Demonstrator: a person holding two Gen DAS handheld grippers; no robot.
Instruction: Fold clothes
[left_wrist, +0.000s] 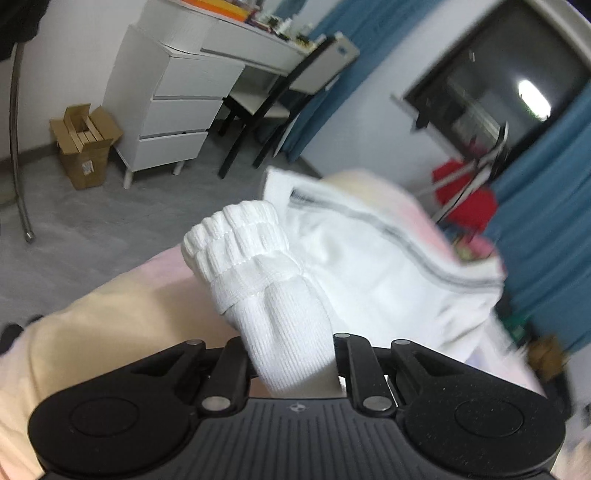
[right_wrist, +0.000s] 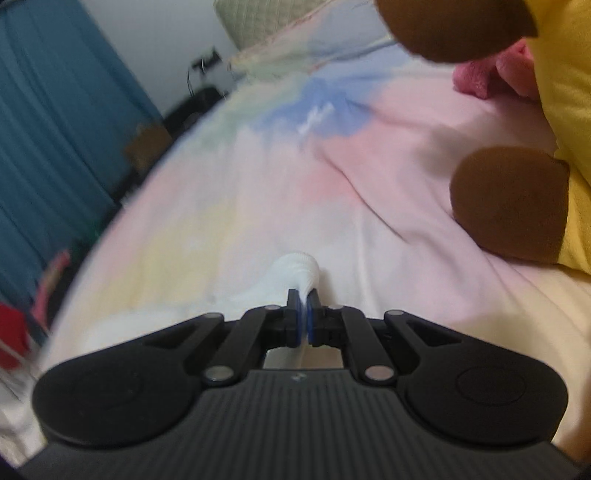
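the left claw (left_wrist: 291, 354) is closed down on the bunched ribbed sleeve cuff (left_wrist: 240, 240) of a white garment (left_wrist: 369, 258), with a thick wad of knit filling the narrow gap between its jaws. the rest of the garment, with a grey stripe along one edge, trails off to the right over the pastel bed sheet (left_wrist: 122, 314). the right claw (right_wrist: 303, 314) is pinched almost fully closed on a thin fold of white fabric (right_wrist: 299, 269), which pokes out past its blue pads just above the bed sheet.

risks, as i judge them: the left grip holds a fat bundle rather than a flat edge, so layers could slide out unevenly when the cloth is pulled taut. the right grip bites only a small tip of cloth, and a sharp tug could strip it free. if the two claws draw apart too far, the sleeve may twist and the fold land crooked. a yellow and brown plush toy (right_wrist: 517, 206) lies close on the right and could catch the garment as it swings across.
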